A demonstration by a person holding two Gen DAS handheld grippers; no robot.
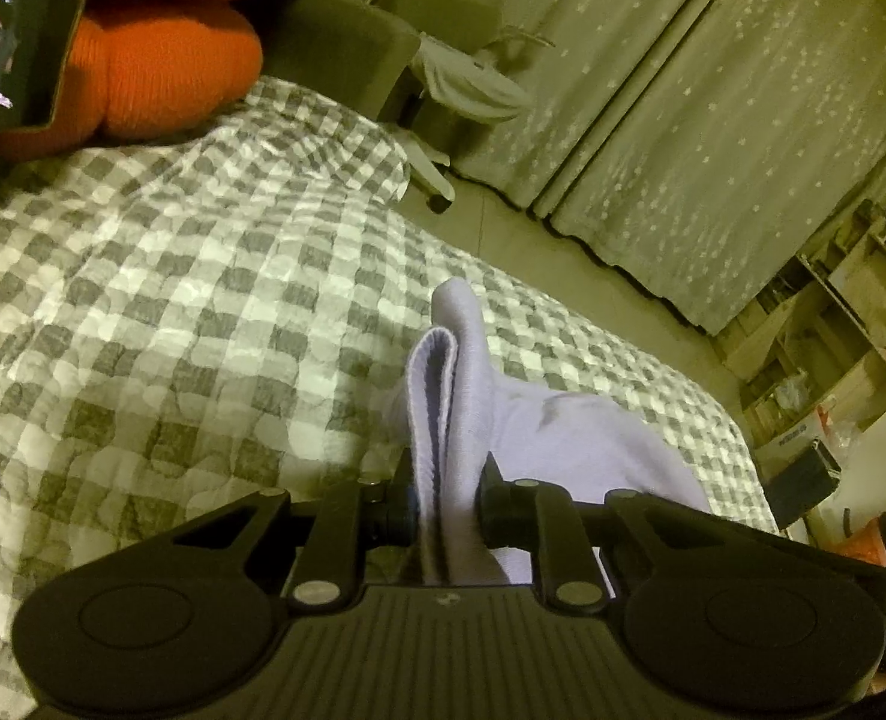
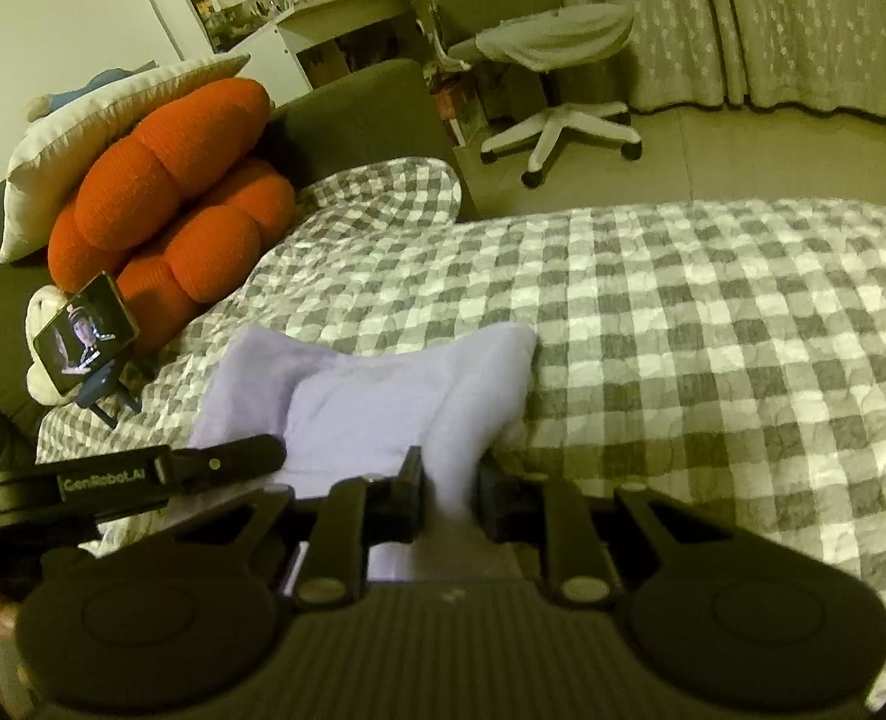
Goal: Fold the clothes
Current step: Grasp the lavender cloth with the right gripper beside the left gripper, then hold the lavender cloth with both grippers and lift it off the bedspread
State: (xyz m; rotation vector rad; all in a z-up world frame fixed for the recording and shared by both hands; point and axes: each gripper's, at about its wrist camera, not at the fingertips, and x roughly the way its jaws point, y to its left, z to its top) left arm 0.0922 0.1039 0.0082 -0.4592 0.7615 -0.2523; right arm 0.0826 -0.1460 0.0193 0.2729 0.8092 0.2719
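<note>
Between hand-held gripper (image 1: 447,504) fingers: lavender garment (image 1: 460,396)

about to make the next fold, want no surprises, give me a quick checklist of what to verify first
1. Left gripper shut on the lavender garment: ok.
2. Right gripper shut on the same garment: ok.
3. Garment flat: not ok, bunched and doubled over at the left fingers.
4. Checkered quilt ahead free for laying down: ok.
5. Phone on its stand apart from the cloth: ok.
6. Which garment edges are held: cannot tell.
</note>
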